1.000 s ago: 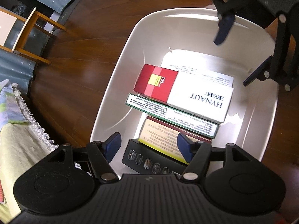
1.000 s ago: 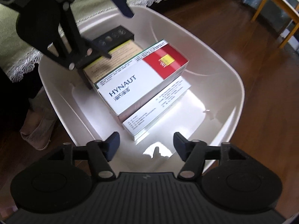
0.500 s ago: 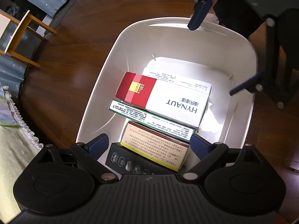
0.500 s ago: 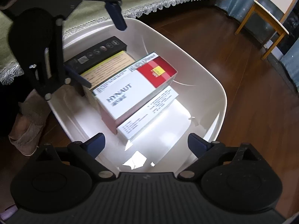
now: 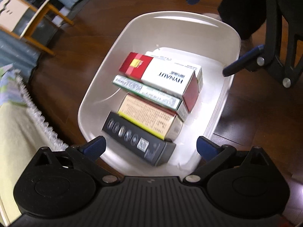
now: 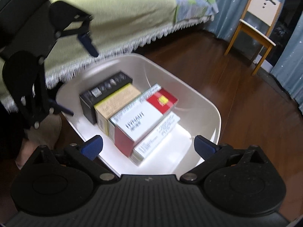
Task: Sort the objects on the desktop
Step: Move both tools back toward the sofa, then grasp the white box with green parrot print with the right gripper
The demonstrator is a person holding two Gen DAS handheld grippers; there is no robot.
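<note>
A white plastic tub (image 5: pixel 178 20) (image 6: pixel 208 106) stands on the dark wood floor with several boxes lined up inside. A red and white box (image 5: pixel 162 71) (image 6: pixel 144 117) lies on top, over a green-edged white box (image 5: pixel 145 91) and a flat white box (image 6: pixel 157 136). A tan box (image 5: pixel 147 116) (image 6: pixel 117 98) and a black box (image 5: pixel 138 141) (image 6: pixel 104 90) stand beside them. My left gripper (image 5: pixel 150 147) (image 6: pixel 75 75) hangs open above the tub's near end. My right gripper (image 6: pixel 148 147) (image 5: pixel 225 32) is open above the opposite end. Neither holds anything.
A bed with a green cover and white fringe (image 6: pixel 121 19) (image 5: pixel 19 124) runs along one side of the tub. A wooden chair (image 6: pixel 255 26) (image 5: pixel 28 22) stands by blue curtains (image 6: pixel 287 71). A person's foot (image 6: pixel 39 132) is on the floor beside the tub.
Both grippers have risen and pulled back from the tub, and their jaws have spread wider. The boxes in the tub have not moved.
</note>
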